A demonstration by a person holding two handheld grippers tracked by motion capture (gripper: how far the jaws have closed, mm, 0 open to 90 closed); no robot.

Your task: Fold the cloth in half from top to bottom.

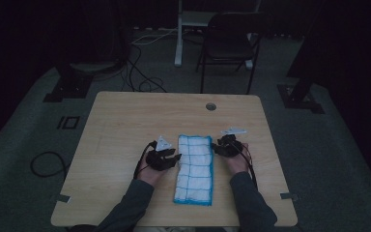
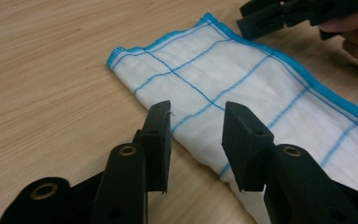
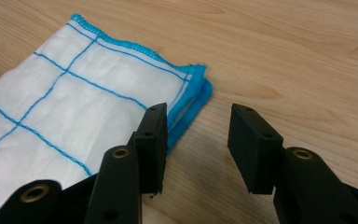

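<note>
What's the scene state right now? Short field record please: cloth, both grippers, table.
cloth: white towel with blue grid, folded into a long strip, flat on the table
left gripper: open, at the towel's left edge, nothing gripped
right gripper: open, at the towel's far right corner, nothing gripped
table: light wood, round grommet hole near the far edge
background: folding chair behind the table

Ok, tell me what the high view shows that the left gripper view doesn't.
High view alone: the whole folded cloth lengthwise on the table, both forearms, a hole in the tabletop, a folding chair and floor cables.

Left gripper view alone: the left tongs seen close, jaws open over the cloth's long folded edge, gripping nothing, and the blue stitching.

Both: the white, blue-gridded cloth, the wooden table, and the right tongs at the cloth's other long edge.
</note>
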